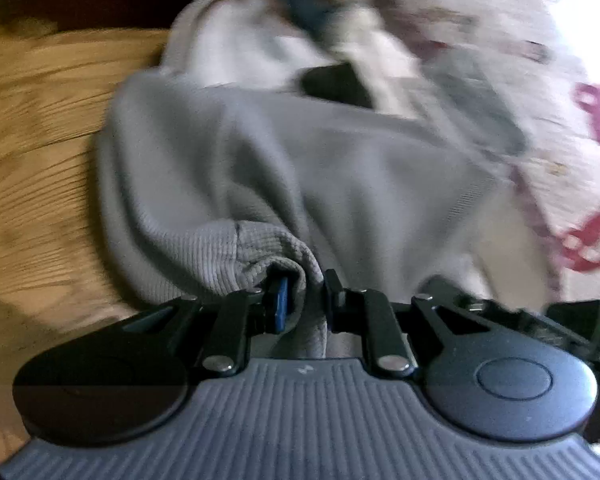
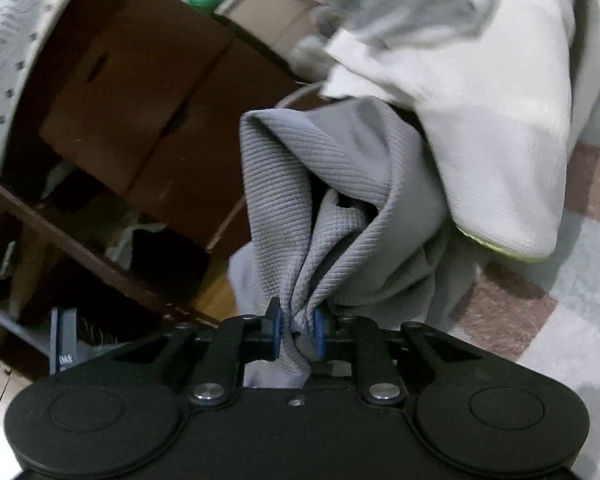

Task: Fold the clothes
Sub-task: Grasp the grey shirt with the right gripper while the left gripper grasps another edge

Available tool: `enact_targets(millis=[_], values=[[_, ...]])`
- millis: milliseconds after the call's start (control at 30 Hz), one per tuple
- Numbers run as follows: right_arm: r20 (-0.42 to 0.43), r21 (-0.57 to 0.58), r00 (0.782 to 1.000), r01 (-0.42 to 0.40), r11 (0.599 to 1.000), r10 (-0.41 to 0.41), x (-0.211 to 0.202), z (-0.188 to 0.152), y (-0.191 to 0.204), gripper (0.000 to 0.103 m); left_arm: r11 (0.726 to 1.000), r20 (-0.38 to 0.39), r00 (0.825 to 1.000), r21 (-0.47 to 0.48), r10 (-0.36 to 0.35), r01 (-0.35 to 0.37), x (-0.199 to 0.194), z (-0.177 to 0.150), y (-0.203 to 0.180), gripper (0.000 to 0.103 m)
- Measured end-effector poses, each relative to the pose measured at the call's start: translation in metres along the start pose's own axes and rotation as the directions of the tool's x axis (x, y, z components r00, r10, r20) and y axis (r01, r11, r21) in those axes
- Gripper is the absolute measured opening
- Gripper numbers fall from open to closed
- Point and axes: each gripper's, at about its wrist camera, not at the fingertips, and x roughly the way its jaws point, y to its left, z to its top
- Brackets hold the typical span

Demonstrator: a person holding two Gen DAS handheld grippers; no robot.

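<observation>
A grey ribbed garment (image 1: 284, 168) lies crumpled across the wooden floor and a patterned quilt. My left gripper (image 1: 306, 300) is shut on a bunched ribbed edge of it, the cloth pinched between the blue pads. In the right wrist view the same grey garment (image 2: 340, 200) hangs up from my right gripper (image 2: 298, 334), which is shut on a gathered fold of its ribbed hem. A cream garment (image 2: 492, 112) drapes over the grey one at the upper right. The view ahead of the left gripper is blurred.
Wooden floor (image 1: 40, 140) spreads to the left. A white quilt with red figures (image 1: 580, 208) lies to the right. Beyond the right gripper stand cardboard boxes (image 2: 140, 100) on a dark shelf (image 2: 80, 248), and a checked rug (image 2: 560, 320) covers the floor at right.
</observation>
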Motion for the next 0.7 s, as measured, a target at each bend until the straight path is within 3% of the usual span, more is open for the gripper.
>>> enact_targets(millis=[200, 367, 433, 533, 633, 700], values=[[0.069, -0.014, 0.996, 0.059, 0.998, -0.057, -0.043, -0.001, 0.019, 0.017, 0.987, -0.026, 0.993, 0.104, -0.118, 0.12, 0.001, -0.01, -0.064, 0.017], [0.147, -0.013, 0.988, 0.047, 0.999, -0.044, -0.091, -0.006, 0.023, 0.004, 0.979, -0.069, 0.986, 0.131, -0.151, 0.159, 0.015, -0.029, -0.099, 0.017], [0.153, -0.03, 0.985, 0.09, 0.996, -0.084, -0.105, -0.011, 0.021, 0.004, 0.98, -0.087, 0.989, 0.149, -0.116, 0.128, 0.018, -0.04, -0.107, 0.015], [0.146, -0.103, 0.96, 0.253, 0.962, -0.237, -0.122, -0.022, 0.015, 0.004, 0.989, -0.101, 0.995, 0.149, -0.008, 0.023, 0.028, -0.047, -0.111, 0.015], [0.17, -0.102, 0.945, 0.301, 0.948, -0.281, -0.134, -0.036, 0.004, 0.004, 0.985, -0.103, 0.99, 0.155, 0.099, -0.082, 0.031, -0.054, -0.111, 0.016], [0.173, -0.092, 0.939, 0.317, 0.944, -0.298, -0.136, -0.042, -0.006, 0.009, 0.975, -0.108, 0.982, 0.18, 0.154, -0.133, 0.03, -0.06, -0.111, 0.022]])
